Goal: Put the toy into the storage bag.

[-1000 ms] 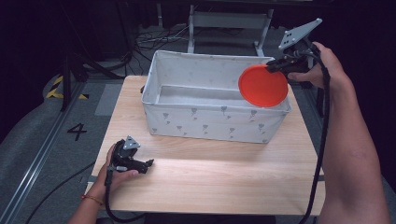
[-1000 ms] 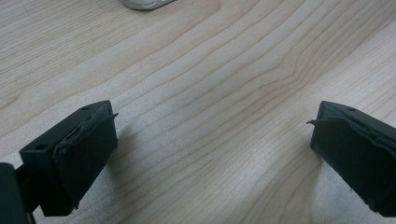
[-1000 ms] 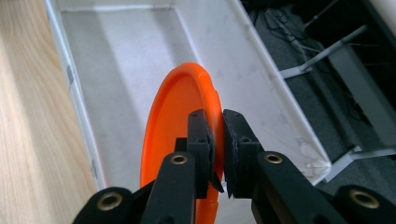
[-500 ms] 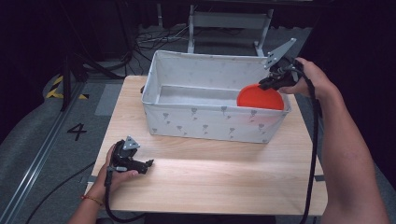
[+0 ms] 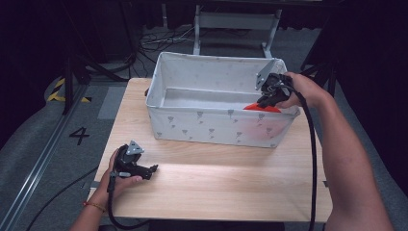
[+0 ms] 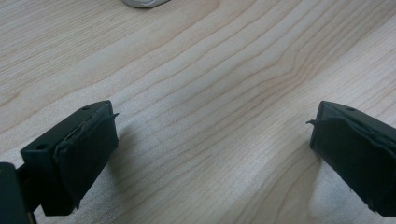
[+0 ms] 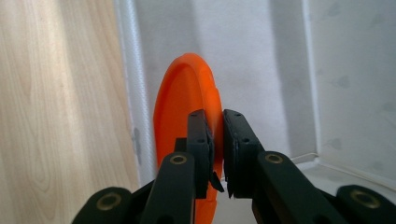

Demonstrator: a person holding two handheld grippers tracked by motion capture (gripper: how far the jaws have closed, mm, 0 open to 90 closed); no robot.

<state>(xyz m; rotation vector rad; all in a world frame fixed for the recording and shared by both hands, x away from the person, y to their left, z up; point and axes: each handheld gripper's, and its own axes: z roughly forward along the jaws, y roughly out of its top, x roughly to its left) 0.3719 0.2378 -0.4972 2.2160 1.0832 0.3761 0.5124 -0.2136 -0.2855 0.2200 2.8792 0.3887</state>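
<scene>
An orange plate (image 5: 261, 108) hangs edge-down inside the white fabric bin (image 5: 202, 126), close to its near right wall. My right gripper (image 5: 266, 99) is shut on the plate's rim. Seen along the jaws in the right gripper view, the plate (image 7: 184, 107) is pinched on edge, with my right gripper (image 7: 217, 128) closed over it beside the bin's wall (image 7: 135, 70). On the table's near left corner rests my left gripper (image 5: 153, 169), held by a hand. The left gripper view has it (image 6: 210, 144) open just above bare wood, nothing between the jaws.
The wooden table (image 5: 216, 178) holds the bin at its back half. Dark floor with cables and a metal stand (image 5: 235, 19) lies beyond the table. A yellow-black strip (image 5: 60, 91) and a floor mark "4" (image 5: 79, 135) are at the left.
The right gripper has carried the orange plate from above the bin's right corner down into the bin. The left gripper has stayed put on the table.
</scene>
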